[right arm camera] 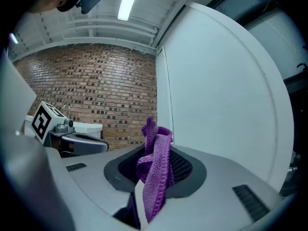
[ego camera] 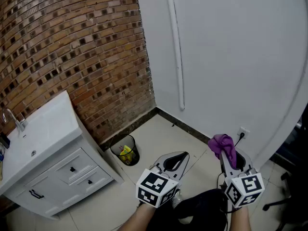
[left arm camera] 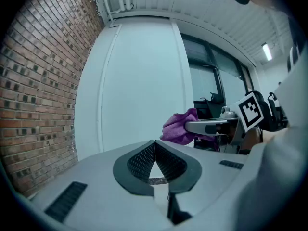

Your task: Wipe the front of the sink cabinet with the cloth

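Sink cabinet (ego camera: 72,170) at far left against brick wall (ego camera: 72,42), white, drawers shut, well apart from both tools. Waste bin (ego camera: 126,150) on floor just right of it. Left tool (left arm camera: 154,147): jaws pressed together, nothing between. Right tool (right arm camera: 157,153): jaws pinching purple cloth (right arm camera: 155,174), bunched above the tips, one end hanging down.

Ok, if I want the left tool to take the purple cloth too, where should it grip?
Likely the bunched end of the cloth that stands clear past the right tool. Bring the left tool, now shut, in from its own side, jaws opened first.
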